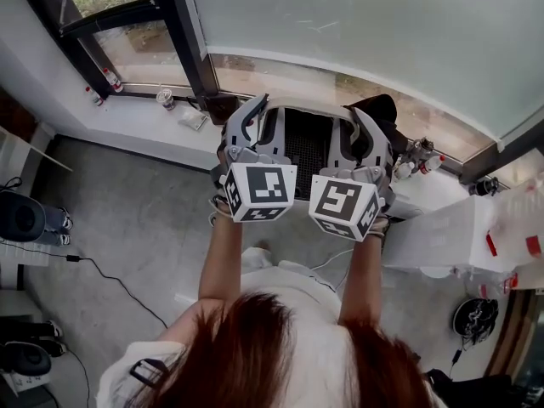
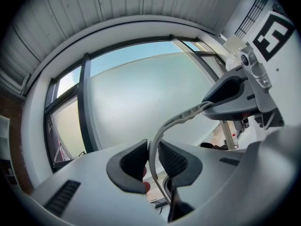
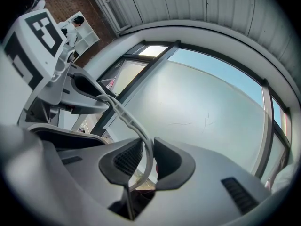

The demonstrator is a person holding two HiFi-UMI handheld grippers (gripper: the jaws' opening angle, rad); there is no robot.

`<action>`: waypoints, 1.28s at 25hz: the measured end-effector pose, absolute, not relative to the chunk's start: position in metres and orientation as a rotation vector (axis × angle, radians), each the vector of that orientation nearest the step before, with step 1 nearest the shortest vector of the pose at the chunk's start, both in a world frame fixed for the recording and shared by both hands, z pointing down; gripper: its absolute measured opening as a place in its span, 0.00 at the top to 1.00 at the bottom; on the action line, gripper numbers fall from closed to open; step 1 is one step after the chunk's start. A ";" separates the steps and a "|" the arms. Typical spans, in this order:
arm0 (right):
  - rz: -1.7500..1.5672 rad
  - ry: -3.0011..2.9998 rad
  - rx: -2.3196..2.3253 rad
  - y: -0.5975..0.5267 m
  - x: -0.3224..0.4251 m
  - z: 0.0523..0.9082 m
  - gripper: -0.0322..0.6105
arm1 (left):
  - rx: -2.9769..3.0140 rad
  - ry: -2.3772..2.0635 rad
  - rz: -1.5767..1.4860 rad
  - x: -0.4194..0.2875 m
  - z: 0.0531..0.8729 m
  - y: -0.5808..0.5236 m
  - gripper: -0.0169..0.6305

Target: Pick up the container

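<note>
The one dark mesh container with a pale rim hung between the two grippers, above the grey floor. Its single thin white handle band ran crosswise from one to the other. The left gripper and right gripper each had fingers clenched on it, equally near.
</note>
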State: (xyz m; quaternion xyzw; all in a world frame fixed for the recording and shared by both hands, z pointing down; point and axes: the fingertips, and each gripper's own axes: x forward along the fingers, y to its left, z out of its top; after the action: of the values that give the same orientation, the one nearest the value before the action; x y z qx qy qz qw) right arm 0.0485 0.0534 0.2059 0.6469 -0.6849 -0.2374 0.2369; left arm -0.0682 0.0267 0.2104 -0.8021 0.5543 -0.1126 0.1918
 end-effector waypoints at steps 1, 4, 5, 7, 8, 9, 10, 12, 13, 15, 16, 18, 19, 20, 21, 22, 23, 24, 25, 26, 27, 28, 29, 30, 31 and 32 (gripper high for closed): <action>-0.652 -1.884 1.770 0.056 0.051 0.205 0.81 | -2.247 1.561 -0.320 -0.066 0.209 0.030 0.85; -0.659 -1.897 1.763 0.064 0.056 0.201 0.81 | -2.237 1.568 -0.327 -0.061 0.206 0.040 0.85; -0.663 -1.900 1.761 0.068 0.057 0.200 0.81 | -2.233 1.569 -0.328 -0.060 0.205 0.044 0.85; -0.674 -1.906 1.758 0.076 0.060 0.198 0.81 | -2.222 1.574 -0.328 -0.057 0.203 0.052 0.85; -0.679 -1.909 1.757 0.080 0.061 0.197 0.81 | -2.218 1.577 -0.328 -0.056 0.202 0.056 0.85; -0.681 -1.911 1.758 0.084 0.064 0.196 0.81 | -2.217 1.577 -0.327 -0.053 0.201 0.060 0.85; -0.682 -1.913 1.758 0.087 0.066 0.195 0.81 | -2.219 1.577 -0.326 -0.051 0.200 0.063 0.85; -0.681 -1.916 1.757 0.094 0.071 0.195 0.81 | -2.228 1.573 -0.326 -0.046 0.200 0.069 0.85; -0.681 -1.918 1.754 0.098 0.073 0.195 0.81 | -2.233 1.571 -0.327 -0.044 0.200 0.072 0.85; -0.678 -1.924 1.750 0.105 0.077 0.196 0.81 | -2.237 1.565 -0.333 -0.040 0.200 0.078 0.85; -0.675 -1.925 1.749 0.108 0.079 0.196 0.81 | -2.237 1.561 -0.337 -0.037 0.201 0.081 0.85; -0.668 -1.928 1.750 0.114 0.084 0.198 0.81 | -2.237 1.554 -0.344 -0.032 0.202 0.086 0.85; -0.664 -1.929 1.751 0.116 0.087 0.199 0.81 | -2.238 1.551 -0.347 -0.029 0.203 0.089 0.85; -0.660 -1.931 1.751 0.118 0.090 0.199 0.81 | -2.238 1.548 -0.350 -0.026 0.203 0.091 0.85; -0.658 -1.933 1.753 0.120 0.093 0.199 0.81 | -2.238 1.544 -0.353 -0.024 0.203 0.093 0.85; -0.654 -1.935 1.755 0.121 0.095 0.198 0.81 | -2.237 1.541 -0.356 -0.021 0.202 0.094 0.85; -0.650 -1.937 1.759 0.122 0.097 0.198 0.81 | -2.237 1.537 -0.360 -0.019 0.202 0.095 0.85; -0.645 -1.939 1.763 0.123 0.099 0.198 0.81 | -2.236 1.532 -0.364 -0.018 0.201 0.096 0.85; -0.641 -1.939 1.768 0.124 0.100 0.198 0.81 | -2.236 1.527 -0.367 -0.016 0.201 0.097 0.85; -0.638 -1.939 1.772 0.125 0.101 0.198 0.81 | -2.234 1.522 -0.370 -0.015 0.200 0.097 0.85; -0.635 -1.939 1.777 0.124 0.103 0.197 0.81 | -2.233 1.516 -0.372 -0.014 0.199 0.096 0.85; -0.631 -1.939 1.782 0.123 0.104 0.197 0.81 | -2.231 1.511 -0.375 -0.012 0.199 0.095 0.85; -0.627 -1.940 1.786 0.122 0.105 0.197 0.81 | -2.229 1.505 -0.378 -0.011 0.198 0.094 0.85; -0.624 -1.940 1.791 0.121 0.107 0.197 0.81 | -2.228 1.500 -0.379 -0.009 0.198 0.092 0.85; -0.623 -1.939 1.795 0.120 0.107 0.197 0.81 | -2.228 1.495 -0.380 -0.008 0.197 0.091 0.85; -0.624 -1.938 1.799 0.119 0.108 0.196 0.81 | -2.227 1.491 -0.379 -0.008 0.197 0.089 0.85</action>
State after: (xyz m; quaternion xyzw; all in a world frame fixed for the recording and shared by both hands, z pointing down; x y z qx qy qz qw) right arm 0.1077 0.1185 0.1961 0.6474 -0.6972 -0.2244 0.2108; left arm -0.0079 0.0893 0.1966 -0.8035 0.5378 -0.1367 0.2156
